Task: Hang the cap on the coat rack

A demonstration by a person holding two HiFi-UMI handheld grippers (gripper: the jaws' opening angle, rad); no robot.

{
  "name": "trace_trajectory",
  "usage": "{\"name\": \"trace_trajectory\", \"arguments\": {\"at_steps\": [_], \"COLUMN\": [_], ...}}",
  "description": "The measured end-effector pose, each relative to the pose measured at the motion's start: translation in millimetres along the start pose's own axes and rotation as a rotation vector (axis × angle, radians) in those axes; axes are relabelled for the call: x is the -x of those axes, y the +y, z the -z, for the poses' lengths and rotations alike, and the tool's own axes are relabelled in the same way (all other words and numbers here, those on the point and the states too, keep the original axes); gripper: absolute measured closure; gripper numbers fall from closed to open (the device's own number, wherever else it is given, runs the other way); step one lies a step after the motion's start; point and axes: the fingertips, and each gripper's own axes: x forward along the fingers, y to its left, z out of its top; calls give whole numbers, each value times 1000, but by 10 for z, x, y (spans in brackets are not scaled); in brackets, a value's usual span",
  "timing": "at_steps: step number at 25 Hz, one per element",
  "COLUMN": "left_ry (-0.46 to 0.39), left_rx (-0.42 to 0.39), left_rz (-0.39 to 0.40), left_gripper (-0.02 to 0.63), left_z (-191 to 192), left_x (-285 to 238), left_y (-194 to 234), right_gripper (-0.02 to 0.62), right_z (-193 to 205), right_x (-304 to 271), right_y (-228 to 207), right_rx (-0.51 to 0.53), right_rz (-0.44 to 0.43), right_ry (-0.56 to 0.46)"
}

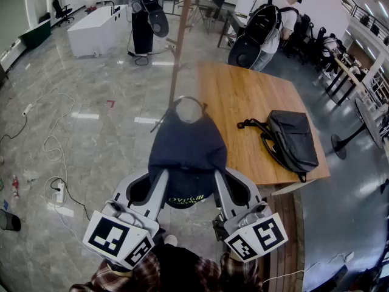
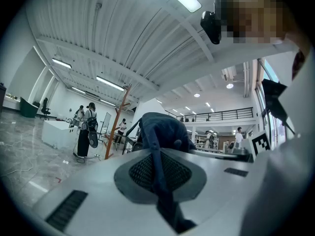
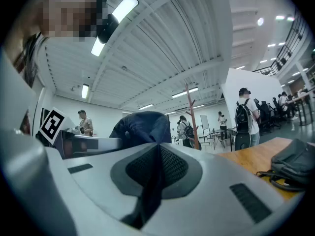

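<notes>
A dark navy cap (image 1: 188, 149) with green print on its brim hangs in the air between my two grippers. My left gripper (image 1: 159, 186) is shut on the cap's left edge. In the left gripper view a strip of its fabric (image 2: 161, 191) is pinched in the closed jaws, and the crown (image 2: 165, 128) bulges beyond. My right gripper (image 1: 222, 186) is shut on the right edge, with fabric (image 3: 151, 186) caught between its jaws. The wooden coat rack (image 1: 180, 41) stands just beyond the cap. It also shows as coat rack (image 2: 117, 124) and coat rack (image 3: 192, 113).
A wooden table (image 1: 243, 96) stands to the right with a black backpack (image 1: 290, 137) lying on it. Cables and a power strip (image 1: 59, 190) lie on the tiled floor at left. People with bags (image 1: 267, 23) stand behind, near a white counter (image 1: 97, 29).
</notes>
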Motion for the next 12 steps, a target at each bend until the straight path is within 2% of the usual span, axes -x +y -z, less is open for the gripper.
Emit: {"name": "trace_trajectory", "arguments": {"at_steps": [7,12], "left_ry": [13,11], "left_rx": [21,22], "left_rz": [-13,1], "left_gripper": [586,586], "left_z": [110,28], "left_x": [-326,-737], "left_y": [452,1066], "right_gripper": [577,577], "right_z": [183,223], "right_x": [-500,-1207], "right_y": [-208,-402], "right_rx": [-7,3], "right_rz": [-17,-2], "right_ry": [29,28]}}
